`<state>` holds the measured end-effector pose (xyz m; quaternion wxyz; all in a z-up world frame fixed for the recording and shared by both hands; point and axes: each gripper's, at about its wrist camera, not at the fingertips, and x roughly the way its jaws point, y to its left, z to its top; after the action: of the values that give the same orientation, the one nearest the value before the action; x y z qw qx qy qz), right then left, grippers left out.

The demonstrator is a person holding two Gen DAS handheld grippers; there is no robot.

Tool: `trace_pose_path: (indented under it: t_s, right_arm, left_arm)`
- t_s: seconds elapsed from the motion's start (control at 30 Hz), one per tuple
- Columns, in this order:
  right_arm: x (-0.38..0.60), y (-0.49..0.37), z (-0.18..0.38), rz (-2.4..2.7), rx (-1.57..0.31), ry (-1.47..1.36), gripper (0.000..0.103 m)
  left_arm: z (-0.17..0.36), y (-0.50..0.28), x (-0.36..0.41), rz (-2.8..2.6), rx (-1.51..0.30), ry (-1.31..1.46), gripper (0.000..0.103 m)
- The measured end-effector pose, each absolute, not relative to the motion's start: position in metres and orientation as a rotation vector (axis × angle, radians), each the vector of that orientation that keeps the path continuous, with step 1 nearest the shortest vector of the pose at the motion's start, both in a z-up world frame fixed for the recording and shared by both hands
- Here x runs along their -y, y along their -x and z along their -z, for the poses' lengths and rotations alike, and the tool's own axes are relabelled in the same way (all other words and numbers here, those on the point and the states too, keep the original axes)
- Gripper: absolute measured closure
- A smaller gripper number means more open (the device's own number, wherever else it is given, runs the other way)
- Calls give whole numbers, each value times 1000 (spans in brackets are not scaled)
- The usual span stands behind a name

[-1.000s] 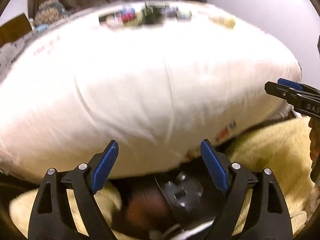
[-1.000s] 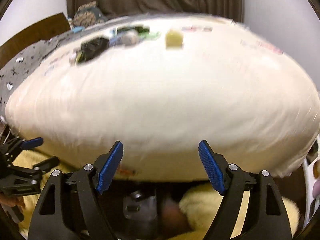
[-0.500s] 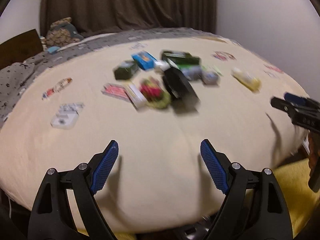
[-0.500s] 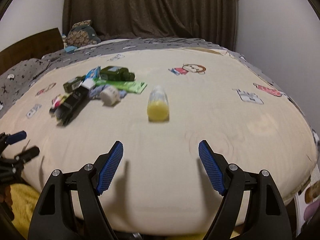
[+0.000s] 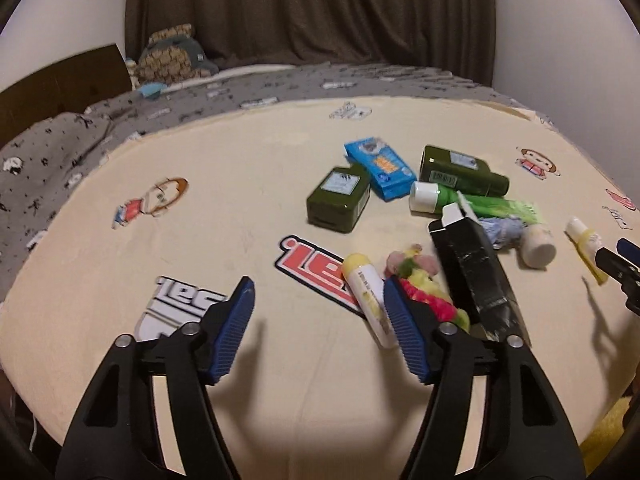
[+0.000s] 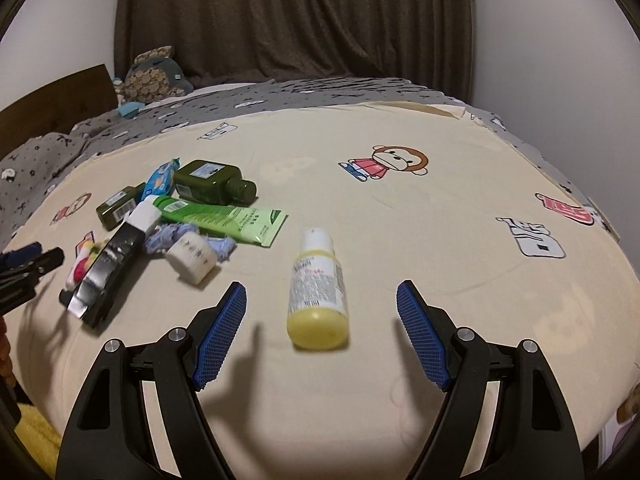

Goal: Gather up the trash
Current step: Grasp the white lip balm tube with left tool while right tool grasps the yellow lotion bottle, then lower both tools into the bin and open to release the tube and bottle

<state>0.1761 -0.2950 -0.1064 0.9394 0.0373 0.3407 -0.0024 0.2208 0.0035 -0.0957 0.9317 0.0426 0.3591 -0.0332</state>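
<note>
Nearest us, the left gripper [image 5: 318, 328] hangs over the cream blanket [image 5: 280, 360] on the bed; its jaws have just been closing, yet they stand apart with nothing between them. A yellow-capped tube [image 5: 366, 292] lies just past its right finger. The right gripper [image 6: 320, 334] has its jaws wide apart, and a small bottle of yellow liquid [image 6: 318, 292] lies on the blanket ahead of the gap between them, untouched.

The trash sits in 1 loose heap on the blanket. From the left wrist view we see a pink and yellow fuzzy thing [image 5: 424, 292] beside the tube, then a long black box [image 5: 472, 276] with a white jar [image 5: 538, 244] just to its right. Behind these lie a green tube with a white cap [image 5: 480, 202], a pale blue crumpled cloth [image 5: 500, 230], 2 dark green bottles [image 5: 340, 198] [image 5: 460, 170] and a blue packet [image 5: 380, 168] between them.

Farther back we see grey patterned bedding [image 6: 280, 96], a plush toy [image 6: 154, 76] and a brown curtain [image 6: 296, 16].
</note>
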Motion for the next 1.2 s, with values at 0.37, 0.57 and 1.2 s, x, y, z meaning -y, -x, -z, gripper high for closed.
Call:
trace_pose_path:
  t_s: [0.37,0.57,1.2]
  right_arm:
    - [293,-205,123,15,-765,-74,48]
    - [296,-208,125,8,-767,-69,71]
    - [275,-108,108,-69,-718,3,71]
  left_arm:
    - [125,-255,19,84,-824,-128,60]
    - [123,-258,16,103,-821,-115,84]
    - [114,-143,-9,194,-786,-101,84]
